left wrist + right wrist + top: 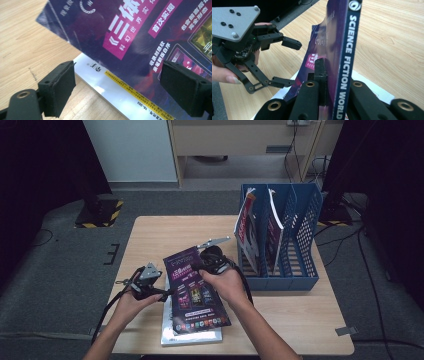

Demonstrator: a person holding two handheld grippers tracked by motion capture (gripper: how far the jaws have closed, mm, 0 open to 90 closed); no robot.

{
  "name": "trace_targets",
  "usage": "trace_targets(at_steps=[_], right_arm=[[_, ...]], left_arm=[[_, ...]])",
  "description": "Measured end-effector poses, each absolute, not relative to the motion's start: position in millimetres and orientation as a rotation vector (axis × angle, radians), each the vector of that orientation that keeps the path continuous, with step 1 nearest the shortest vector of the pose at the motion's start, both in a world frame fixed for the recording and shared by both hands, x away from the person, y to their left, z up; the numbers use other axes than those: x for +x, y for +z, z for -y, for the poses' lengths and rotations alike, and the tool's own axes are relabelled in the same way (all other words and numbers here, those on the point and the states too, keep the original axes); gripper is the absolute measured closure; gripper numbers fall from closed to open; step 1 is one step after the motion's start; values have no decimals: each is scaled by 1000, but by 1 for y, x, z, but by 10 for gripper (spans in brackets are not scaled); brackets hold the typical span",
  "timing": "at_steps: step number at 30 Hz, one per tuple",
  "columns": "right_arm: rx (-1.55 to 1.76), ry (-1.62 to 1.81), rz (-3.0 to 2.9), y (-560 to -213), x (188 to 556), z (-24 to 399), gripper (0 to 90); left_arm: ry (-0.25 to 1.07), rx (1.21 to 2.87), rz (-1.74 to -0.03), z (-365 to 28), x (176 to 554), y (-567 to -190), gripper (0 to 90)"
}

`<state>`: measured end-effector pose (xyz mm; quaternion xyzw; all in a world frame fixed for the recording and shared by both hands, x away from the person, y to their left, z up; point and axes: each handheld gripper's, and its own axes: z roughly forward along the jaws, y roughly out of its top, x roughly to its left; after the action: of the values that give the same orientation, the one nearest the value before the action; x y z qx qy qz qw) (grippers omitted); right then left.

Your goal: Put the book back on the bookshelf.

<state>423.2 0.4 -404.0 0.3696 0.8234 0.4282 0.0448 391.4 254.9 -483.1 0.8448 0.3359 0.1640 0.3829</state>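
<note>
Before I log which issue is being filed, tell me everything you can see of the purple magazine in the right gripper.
The purple magazine is a thin, glossy softcover; its dark purple cover carries magenta panels, white Chinese lettering and small pictures, and its dark blue spine reads SCIENCE FICTION WORLD. The right gripper is shut on its spine edge and holds it tilted above a white-edged magazine lying flat on the wooden table. The left gripper stands open at its left edge, not gripping it.
</note>
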Motion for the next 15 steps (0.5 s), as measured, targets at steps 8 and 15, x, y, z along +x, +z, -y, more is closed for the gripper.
trace_targets(at_steps=[8,15], right_arm=[[1066,1320,-2523,-390,423,-3,842],[1005,1358,-2533,-371,429,-6,843]], left_arm=[[423,2129,-860,-265,396,-474,116],[428,2081,-839,-273,409,-448,89]])
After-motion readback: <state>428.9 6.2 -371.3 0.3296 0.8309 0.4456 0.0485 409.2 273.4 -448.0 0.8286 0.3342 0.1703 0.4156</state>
